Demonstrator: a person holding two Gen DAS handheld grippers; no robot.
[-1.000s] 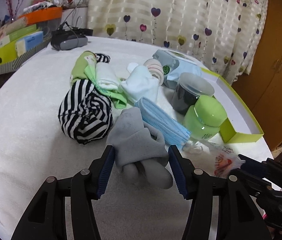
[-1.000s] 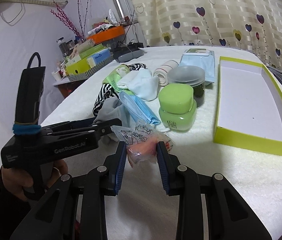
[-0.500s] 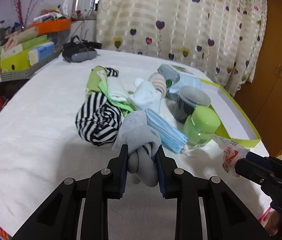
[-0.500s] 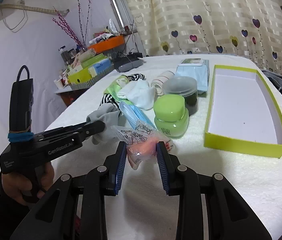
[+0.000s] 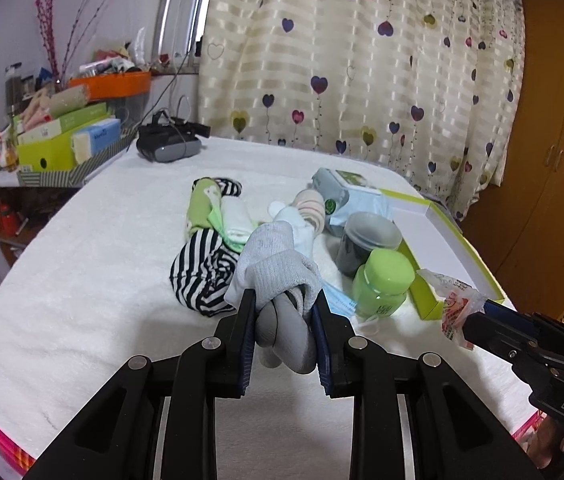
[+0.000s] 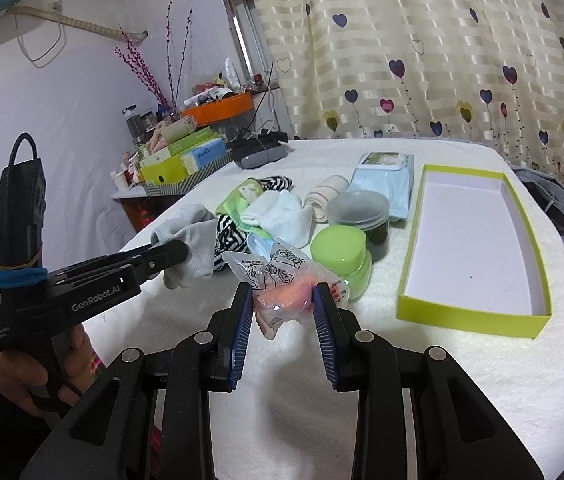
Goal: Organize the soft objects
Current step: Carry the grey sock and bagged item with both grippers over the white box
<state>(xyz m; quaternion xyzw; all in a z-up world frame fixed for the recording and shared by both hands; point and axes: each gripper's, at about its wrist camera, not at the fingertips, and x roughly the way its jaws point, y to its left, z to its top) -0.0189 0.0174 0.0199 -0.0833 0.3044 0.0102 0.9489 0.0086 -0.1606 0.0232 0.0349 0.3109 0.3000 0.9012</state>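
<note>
My left gripper (image 5: pixel 284 300) is shut on a grey sock (image 5: pixel 278 268) and holds it above the white table; the sock also shows in the right wrist view (image 6: pixel 194 244). My right gripper (image 6: pixel 282 292) is shut on a clear plastic bag with a pink sponge (image 6: pixel 286 284), lifted off the table; the bag shows at the right of the left wrist view (image 5: pixel 456 304). A pile of soft things lies mid-table: a black-and-white striped cloth (image 5: pixel 198 272), green cloth (image 5: pixel 200 204), white socks (image 6: pixel 282 216) and a blue face mask (image 5: pixel 340 300). An empty lime-green box (image 6: pixel 474 312) lies at the right.
A green jar (image 6: pixel 342 256) and a dark jar with grey lid (image 6: pixel 358 208) stand beside the box. A wet-wipes pack (image 6: pixel 382 180) lies behind them. A black headset (image 5: pixel 170 144) sits at the far edge. Cluttered boxes (image 5: pixel 66 140) stand on a side shelf at the left.
My left gripper closed on the grey sock and lifted it off the table. My right gripper rose a little with the bag still in it.
</note>
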